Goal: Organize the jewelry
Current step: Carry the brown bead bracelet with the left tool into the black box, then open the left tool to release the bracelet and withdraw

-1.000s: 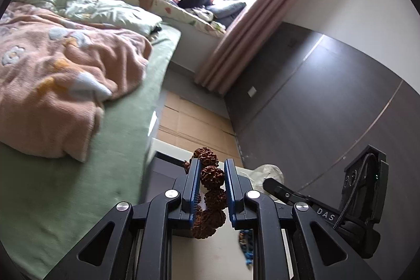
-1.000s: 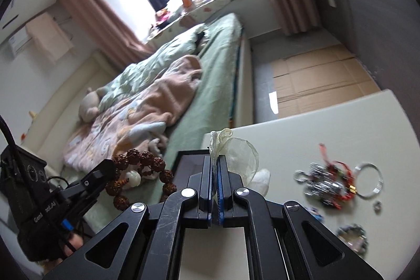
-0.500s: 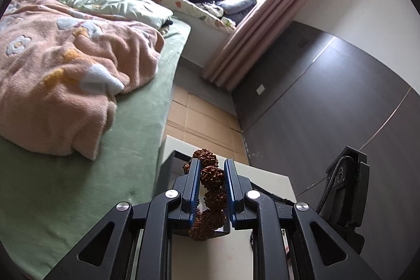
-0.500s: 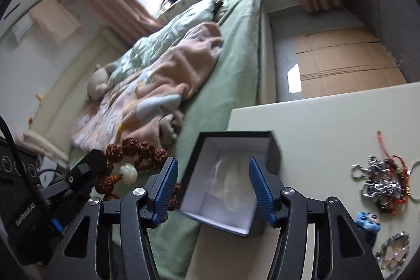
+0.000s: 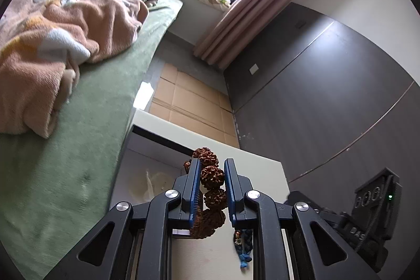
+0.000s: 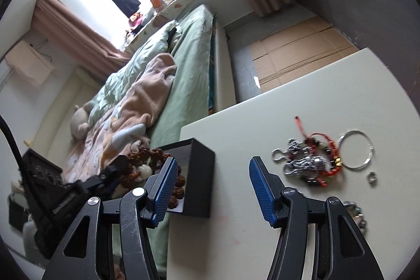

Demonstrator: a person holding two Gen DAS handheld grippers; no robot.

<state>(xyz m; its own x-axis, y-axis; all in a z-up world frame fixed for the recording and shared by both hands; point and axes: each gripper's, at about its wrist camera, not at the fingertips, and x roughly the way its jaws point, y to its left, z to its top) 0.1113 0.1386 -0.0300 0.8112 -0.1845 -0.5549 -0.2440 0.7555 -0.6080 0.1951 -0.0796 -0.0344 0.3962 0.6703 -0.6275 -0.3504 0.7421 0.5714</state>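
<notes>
**Bead bracelet held over the open box at the table corner**

The room is a bedroom: a bed [image 5: 78,122] with a green sheet and a peach blanket [image 5: 65,30] fills the left side, with brown curtains [image 6: 65,28] at a bright window and cardboard sheets [image 5: 189,101] on the floor.

A cream table [image 6: 288,201] stands just beside the bed. At its corner sits a black box [image 6: 200,175], open, with a white inside; something thin and clear seems to lie in it, but the view is poor.

On the table, well apart from the box, lie a silver and red tangle of jewelry [image 6: 309,162], a silver ring bangle [image 6: 355,150] and a small ring [image 6: 372,178].

The left gripper [image 5: 211,186] pinches a brown bead bracelet [image 5: 211,177] over the box. The right gripper [image 6: 210,190] is spread wide above bare table, with nothing between its fingers.
</notes>
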